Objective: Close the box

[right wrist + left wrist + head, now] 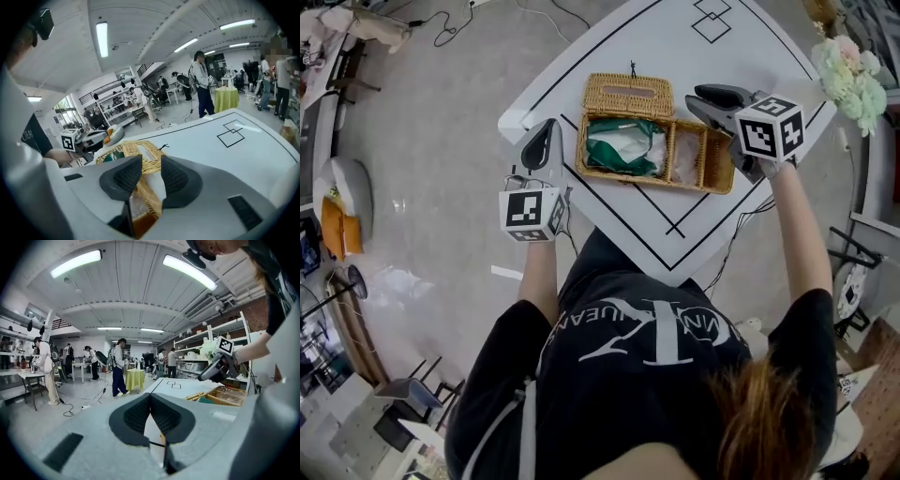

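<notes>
An open wicker box [630, 170] lies on the white table [609, 37]. Its slotted lid [628, 94] is folded back on the far side. Green and white stuff [619, 145] fills the left compartment, and a clear-lined part [703, 155] lies to the right. My right gripper [696, 96] hovers over the box's right far corner. In the right gripper view this gripper [151, 161] is open, with a wicker rim [145, 194] running between the jaws and a gap beside it. My left gripper [548, 129] hangs just left of the box, and in its own view the gripper [150, 397] is shut and empty.
Pale artificial flowers [848, 70] stand at the table's right corner. Black lines and a double square [711, 19] mark the tabletop. The table's near edge runs close to the person's body. Several people and a yellow-draped table [134, 379] are far off in the room.
</notes>
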The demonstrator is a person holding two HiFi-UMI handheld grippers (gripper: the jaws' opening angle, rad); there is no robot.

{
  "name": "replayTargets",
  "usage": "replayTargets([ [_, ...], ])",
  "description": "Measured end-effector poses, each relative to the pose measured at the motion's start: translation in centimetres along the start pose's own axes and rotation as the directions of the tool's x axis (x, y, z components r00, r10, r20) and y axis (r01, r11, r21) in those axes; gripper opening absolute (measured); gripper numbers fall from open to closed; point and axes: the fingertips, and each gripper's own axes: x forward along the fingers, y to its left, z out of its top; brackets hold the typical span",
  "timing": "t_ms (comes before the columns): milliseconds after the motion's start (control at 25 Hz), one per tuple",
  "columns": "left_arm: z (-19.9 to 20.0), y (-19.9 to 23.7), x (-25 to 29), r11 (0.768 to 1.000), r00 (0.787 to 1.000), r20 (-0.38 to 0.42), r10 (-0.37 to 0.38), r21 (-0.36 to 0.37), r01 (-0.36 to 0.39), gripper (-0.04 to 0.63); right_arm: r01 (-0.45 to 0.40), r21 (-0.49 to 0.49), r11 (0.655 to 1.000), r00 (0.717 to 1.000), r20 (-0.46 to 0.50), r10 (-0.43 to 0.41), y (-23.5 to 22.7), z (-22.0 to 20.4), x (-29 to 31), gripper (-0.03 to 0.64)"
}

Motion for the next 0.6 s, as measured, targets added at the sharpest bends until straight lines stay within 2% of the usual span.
replayTargets([
  [120,-0.5,0.7,1.1,1.0,1.0,-0.012,0.004,0.004,-0.004,0.005,-0.06,0.108,0.992,0.996,-0.058,0.067,-1.6,-0.3,1.6,0.131],
  [280,-1.4,1.2,2.2,1.0,1.0,-0.024,0.009,-0.01,-0.01,0.005,-0.115,0.276,0.954,0.976,-0.148,0.161,-3.6,-1.7,3.8,0.169],
  [360,-2.0,1.2,2.5,1.0,0.999,-0.035,0.005,-0.012,-0.006,0.005,-0.174,0.373,0.911,0.959,-0.145,0.242,-3.6,-1.9,4.9,0.18],
  [440,-2.5,1.3,2.8,1.0,0.999,-0.047,0.007,-0.017,-0.008,0.005,-0.282,0.452,0.846,0.925,-0.107,0.365,-2.9,-1.6,5.9,0.202],
  [480,-2.7,1.5,2.8,1.0,0.999,-0.052,0.012,-0.024,-0.013,0.005,-0.281,0.493,0.823,0.918,-0.112,0.381,-3.2,-1.9,6.1,0.206],
  [560,-3.1,1.9,2.8,0.999,0.998,-0.057,0.026,-0.041,-0.028,0.005,-0.188,0.571,0.799,0.927,-0.164,0.336,-5.1,-3.2,6.4,0.212],
  [600,-3.3,2.1,2.8,0.998,0.998,-0.058,0.03,-0.049,-0.033,0.005,-0.169,0.593,0.787,0.927,-0.175,0.331,-5.7,-3.6,6.7,0.213],
])
